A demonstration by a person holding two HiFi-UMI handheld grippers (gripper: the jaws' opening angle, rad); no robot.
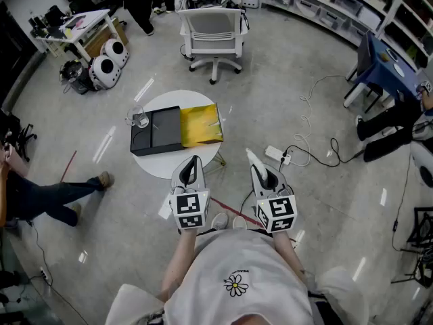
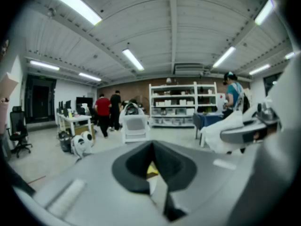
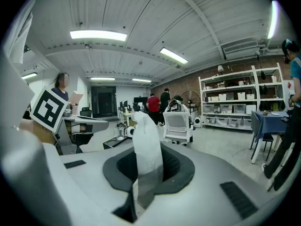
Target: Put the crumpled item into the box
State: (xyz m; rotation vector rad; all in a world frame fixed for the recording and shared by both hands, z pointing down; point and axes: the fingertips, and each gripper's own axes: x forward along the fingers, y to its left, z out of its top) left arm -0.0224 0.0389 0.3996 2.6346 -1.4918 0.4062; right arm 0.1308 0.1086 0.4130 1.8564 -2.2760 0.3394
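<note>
Counter (image 1: 162, 168): small and round, straight ahead of you.

Box (image 1: 155, 131): black, open top, sits from the middle of the counter toward its left edge.

Crumpled item (image 1: 201, 125): a yellow sheet lying on the right half of the counter, touching the box's right wall. It's outside the box, so nothing is done yet.

Glass (image 1: 140, 118): at the left edge, against the box's far-left corner. Not part of the job, so keep off it.

Left gripper (image 1: 195, 162): held in close to your body, with the tip over the counter's near edge in the head view. The fingers (image 2: 159, 192) are closed on nothing; only a yellow sliver of the item shows beyond them.

Right gripper (image 1: 252, 158): off the counter, beyond its near-right edge. The fingers (image 3: 146, 149) are closed, with nothing between them.

Step, as I judge it: pre-reach. Neither gripper is on the item.

Next move, as I judge it:
- The right gripper looks the natural pick, since it's on the item's side.
- Open its fingers before you come down, then bring it in over the right edge.
- Bite a raised crease rather than a flat area; a thin sheet will likely slip from a flat pinch.
- Lift it clear of the box wall, carry it left over the opening and let go.
- Use the left gripper to steady the box if it skids.
</note>
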